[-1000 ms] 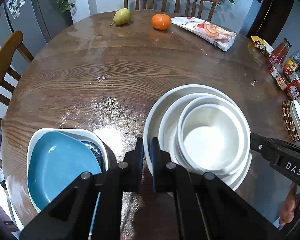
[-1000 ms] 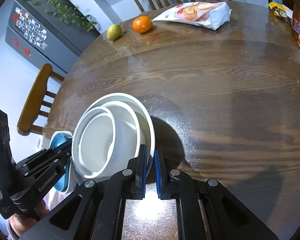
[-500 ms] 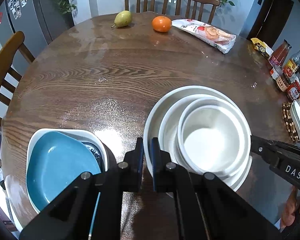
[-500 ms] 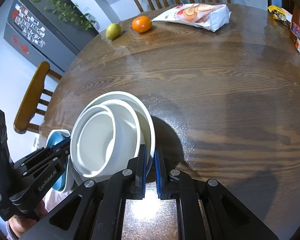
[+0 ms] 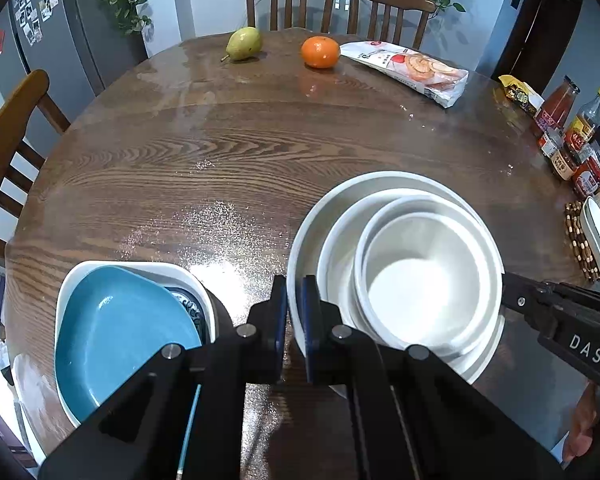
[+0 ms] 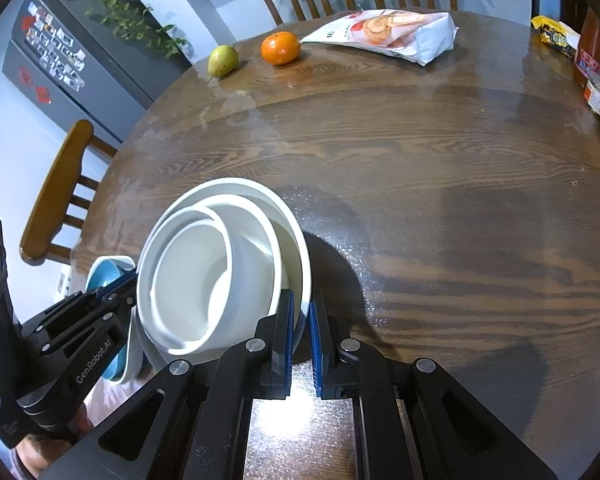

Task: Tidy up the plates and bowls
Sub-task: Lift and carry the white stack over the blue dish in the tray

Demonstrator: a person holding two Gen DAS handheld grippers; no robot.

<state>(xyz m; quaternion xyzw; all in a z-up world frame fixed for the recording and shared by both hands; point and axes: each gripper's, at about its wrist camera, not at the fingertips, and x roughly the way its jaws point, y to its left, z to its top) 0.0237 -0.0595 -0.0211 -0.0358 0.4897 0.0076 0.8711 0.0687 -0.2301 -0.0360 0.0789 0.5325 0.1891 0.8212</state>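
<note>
A stack of white bowls (image 5: 420,280) sits nested in a large white plate (image 5: 364,184); it also shows in the right wrist view (image 6: 204,280). My left gripper (image 5: 294,316) is shut on the plate's left rim. My right gripper (image 6: 300,320) is shut on the plate's rim (image 6: 296,248) on the opposite side. The stack is held a little above the round wooden table (image 5: 228,152) and casts a shadow on it. A blue plate (image 5: 116,328) lies in a white square dish (image 5: 140,270) at the near left.
A pear (image 5: 242,43), an orange (image 5: 320,52) and a snack bag (image 5: 412,70) lie at the table's far edge. Sauce bottles (image 5: 572,140) and a beaded trivet (image 5: 578,240) stand at the right. Wooden chairs (image 5: 292,0) surround the table.
Both grippers have lifted the white stack slightly; the table's far objects have shifted down in both views. The grips are unchanged.
</note>
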